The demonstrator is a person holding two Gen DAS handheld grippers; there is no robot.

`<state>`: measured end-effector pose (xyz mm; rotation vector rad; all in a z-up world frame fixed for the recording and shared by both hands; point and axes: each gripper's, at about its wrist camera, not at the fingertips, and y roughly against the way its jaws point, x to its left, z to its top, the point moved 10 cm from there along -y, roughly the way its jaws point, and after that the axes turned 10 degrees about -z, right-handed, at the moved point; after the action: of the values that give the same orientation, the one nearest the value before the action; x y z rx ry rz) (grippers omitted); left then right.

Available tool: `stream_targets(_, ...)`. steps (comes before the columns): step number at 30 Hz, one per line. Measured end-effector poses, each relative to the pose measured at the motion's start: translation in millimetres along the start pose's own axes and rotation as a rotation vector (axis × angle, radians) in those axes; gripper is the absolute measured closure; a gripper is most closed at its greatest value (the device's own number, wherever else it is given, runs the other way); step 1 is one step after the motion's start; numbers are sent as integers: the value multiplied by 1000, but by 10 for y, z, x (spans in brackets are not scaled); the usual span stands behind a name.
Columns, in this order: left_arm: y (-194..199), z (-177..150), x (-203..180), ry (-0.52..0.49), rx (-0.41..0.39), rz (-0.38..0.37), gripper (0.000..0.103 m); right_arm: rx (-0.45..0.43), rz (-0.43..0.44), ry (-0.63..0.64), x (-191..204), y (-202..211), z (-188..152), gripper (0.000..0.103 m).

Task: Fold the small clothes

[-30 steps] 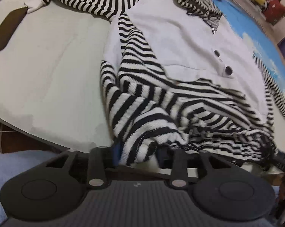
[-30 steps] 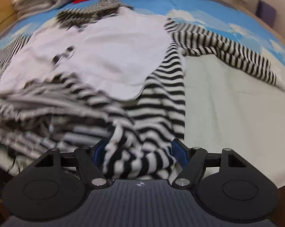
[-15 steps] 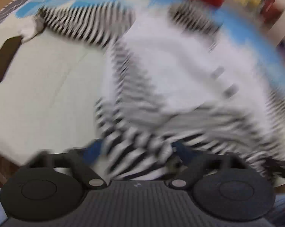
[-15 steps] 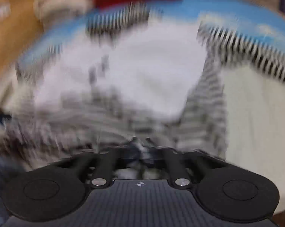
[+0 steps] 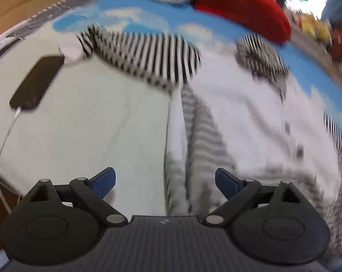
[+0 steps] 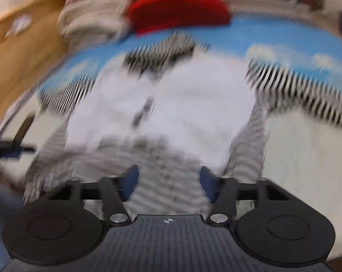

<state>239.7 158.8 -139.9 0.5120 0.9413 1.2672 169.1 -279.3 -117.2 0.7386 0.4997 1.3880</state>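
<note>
Striped garment (image 5: 227,104), one, lies flat on the mat (image 5: 84,122) ahead of both tongs; a second ago each clamped its bunched hem. Left gripper (image 5: 165,181) and right gripper (image 6: 168,184), two, are opening, pads clear of cloth. One phone (image 5: 37,81) lies far left.

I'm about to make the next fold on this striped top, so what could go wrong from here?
1. The dark phone and its white cable lie beside the striped sleeve; folding that sleeve could snag them.
2. Both the left gripper and right gripper are opening with nothing clamped, so the hem may settle crooked.
</note>
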Motion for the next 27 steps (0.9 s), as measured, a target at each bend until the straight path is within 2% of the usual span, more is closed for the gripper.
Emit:
stream_targets(4, -266, 717, 249, 122, -150, 76, 0, -62, -85, -118, -90, -405, 574, 37)
stream_targets(7, -578, 1188, 620, 251, -192, 106, 0, -51, -128, -205, -169, -826, 804, 37)
stream_targets(10, -854, 1570, 979, 427, -201, 46, 0, -13, -162, -249, -237, -1181, 761, 37)
stream_targets(12, -1089, 1776, 1150, 492, -150, -8, 1, 62, -166, -267, -264, -1386, 630, 37)
stream_targets(14, -1240, 1919, 1346, 559, -152, -7, 1, 125, -120, -321, -239, -1516, 550, 37)
stream_targets(16, -1338, 2025, 1600, 640, -169, -10, 3, 140, -96, -349, -233, -1598, 566, 37)
stream_targets(17, -1383, 2068, 1705, 688, -173, -19, 7, 137, -102, -343, -232, -1619, 578, 37)
stream_targets(18, -1417, 2123, 1815, 743, -183, -42, 26, 135, -118, -327, -238, -1643, 585, 37)
stream_targets(19, -1434, 2165, 1908, 784, -190, -56, 63, 134, -140, -310, -249, -1655, 587, 37)
stream_targets(20, -1416, 2205, 1999, 820, -204, -47, 84, 135, -158, -299, -254, -1656, 582, 37)
stream_targets(21, -1337, 2259, 2096, 854, -250, -14, 95, 135, -174, -295, -273, -1662, 586, 37)
stream_targets(24, -1042, 2442, 2148, 855, -351, 39, 95, 127, -157, -303, -283, -1618, 634, 38)
stream_targets(25, -961, 2526, 2047, 813, -371, 47, 96, 123, -141, -305, -273, -1590, 655, 38)
stream_targets(27, -844, 2738, 1672, 665, -395, 53, 96, 111, -117, -297, -253, -1530, 684, 37)
